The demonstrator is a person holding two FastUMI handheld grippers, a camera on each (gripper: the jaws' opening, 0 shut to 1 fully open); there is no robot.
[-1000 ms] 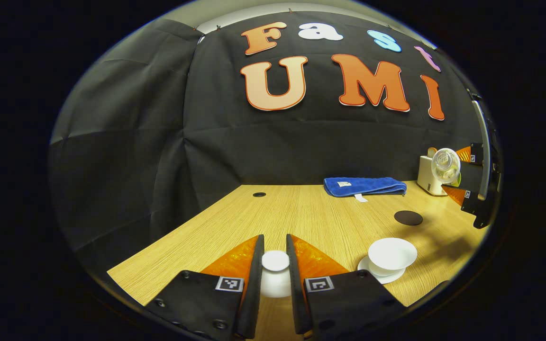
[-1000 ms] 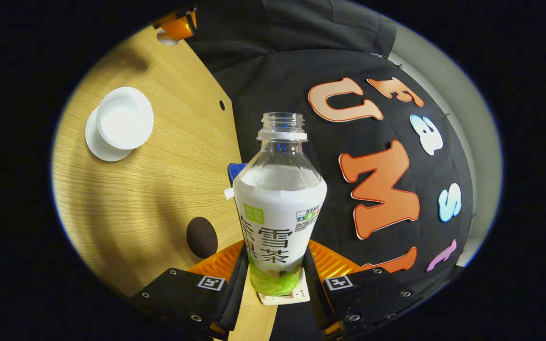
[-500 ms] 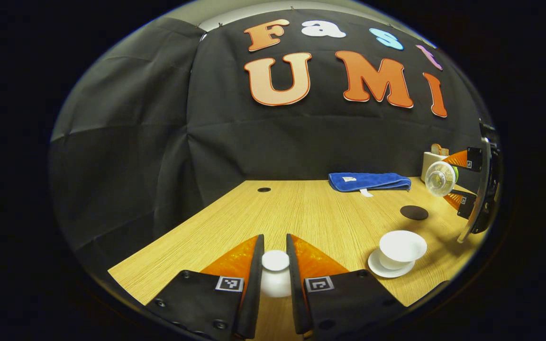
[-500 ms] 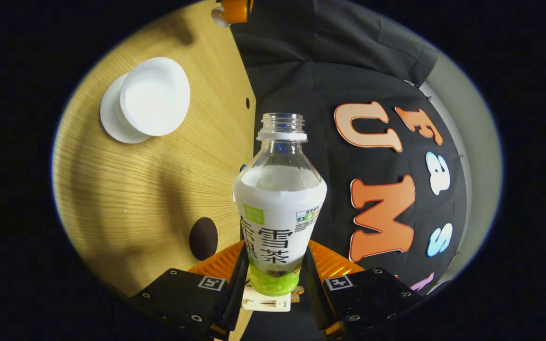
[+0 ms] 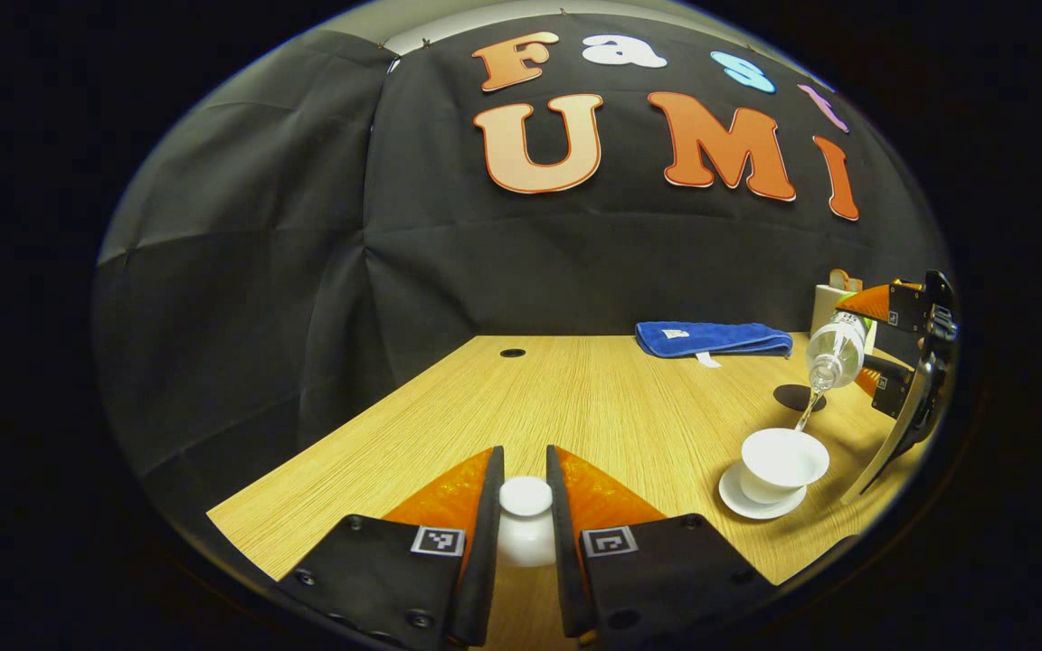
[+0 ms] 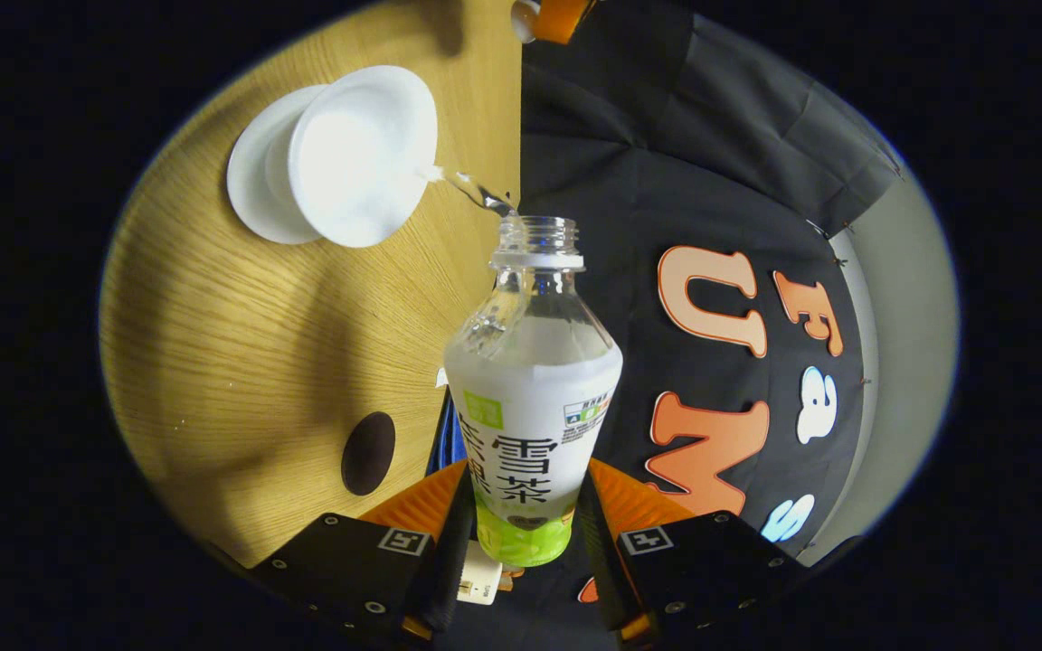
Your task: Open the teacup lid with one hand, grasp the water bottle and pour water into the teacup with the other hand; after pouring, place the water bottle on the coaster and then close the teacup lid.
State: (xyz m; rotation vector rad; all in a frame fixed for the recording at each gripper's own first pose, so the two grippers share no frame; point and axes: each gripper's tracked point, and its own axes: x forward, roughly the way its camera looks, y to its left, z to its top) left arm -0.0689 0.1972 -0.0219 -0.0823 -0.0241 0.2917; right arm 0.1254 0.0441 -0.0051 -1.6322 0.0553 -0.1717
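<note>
My left gripper [image 5: 525, 506] is shut on the white teacup lid [image 5: 525, 520], held just above the wooden table [image 5: 575, 407]. The white teacup [image 5: 781, 459] stands uncovered on its white saucer [image 5: 740, 502] at the right. My right gripper [image 6: 525, 520] is shut on the clear water bottle [image 6: 530, 398] with a white and green label, tipped toward the teacup [image 6: 363, 154]. A thin stream of water [image 6: 467, 185] runs from the bottle mouth into the cup. From the left gripper view the tilted bottle [image 5: 833, 348] and the right gripper [image 5: 883, 348] hang over the cup.
A dark round coaster [image 5: 797, 396] lies behind the cup, also seen as the coaster [image 6: 367, 452] near the bottle's base. A folded blue towel [image 5: 711, 338] lies at the table's back. A cream box [image 5: 833, 307] stands at the back right. A small hole [image 5: 512, 353] marks the tabletop.
The right gripper has tilted the bottle further and brought it over the cup; water now pours out. The left gripper holds the lid nearly still.
</note>
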